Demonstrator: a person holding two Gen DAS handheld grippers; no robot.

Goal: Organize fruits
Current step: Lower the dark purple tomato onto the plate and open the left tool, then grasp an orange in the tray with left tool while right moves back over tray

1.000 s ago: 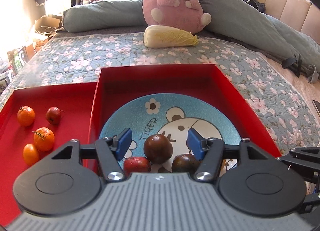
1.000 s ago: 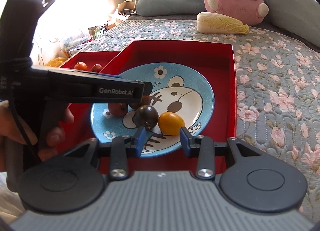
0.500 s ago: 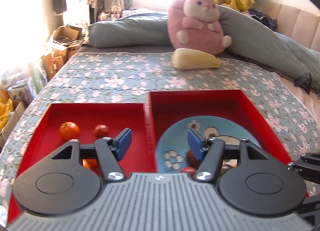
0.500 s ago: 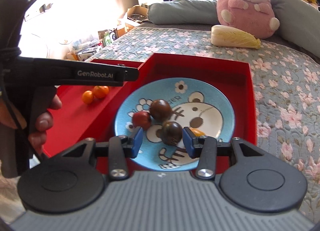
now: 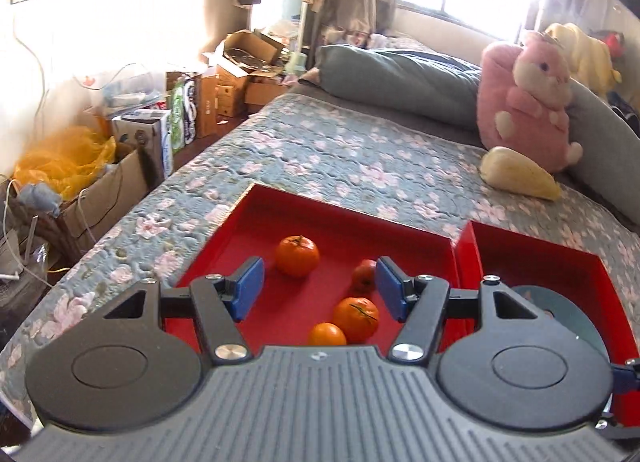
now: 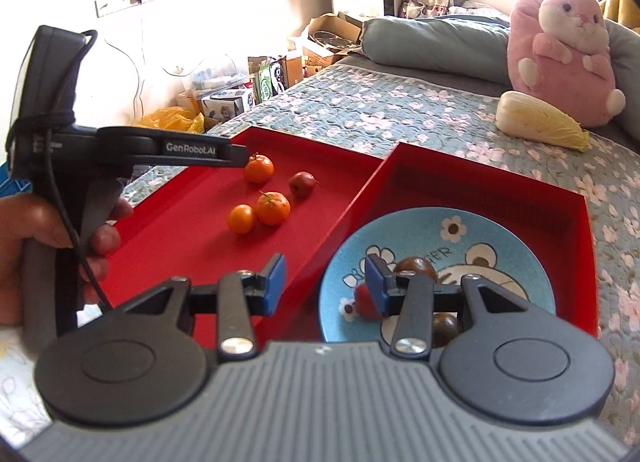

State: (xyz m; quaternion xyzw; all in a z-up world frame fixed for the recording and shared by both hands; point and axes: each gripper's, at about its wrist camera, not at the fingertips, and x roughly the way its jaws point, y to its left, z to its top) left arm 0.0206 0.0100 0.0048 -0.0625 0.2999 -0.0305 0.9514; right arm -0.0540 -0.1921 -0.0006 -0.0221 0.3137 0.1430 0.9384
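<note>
Two red trays sit side by side on the bed. The left tray (image 5: 340, 210) (image 6: 180, 230) holds three oranges (image 5: 297, 255) (image 6: 273, 207) and a small red fruit (image 5: 363, 276) (image 6: 302, 184). My left gripper (image 5: 320, 288) (image 6: 240, 156) hovers open over these fruits with nothing between its pads. The right tray (image 6: 480, 182) (image 5: 532, 258) holds a blue bear plate (image 6: 520, 254) with two dark fruits (image 6: 416, 264) and a red one (image 6: 362, 302), partly hidden behind my fingers. My right gripper (image 6: 325, 282) is open and empty above the wall between the trays.
A floral quilt (image 5: 320, 150) covers the bed. At the back lie a napa cabbage (image 6: 540, 120), a pink plush toy (image 6: 560, 58) and a grey bolster (image 5: 400, 78). Cardboard boxes (image 5: 120, 182) crowd the floor off the bed's left edge. A person's hand (image 6: 24, 238) grips the left tool.
My left gripper swung left from over the plate to over the left tray's oranges. The right gripper drew back and left from the plate's fruits, still empty.
</note>
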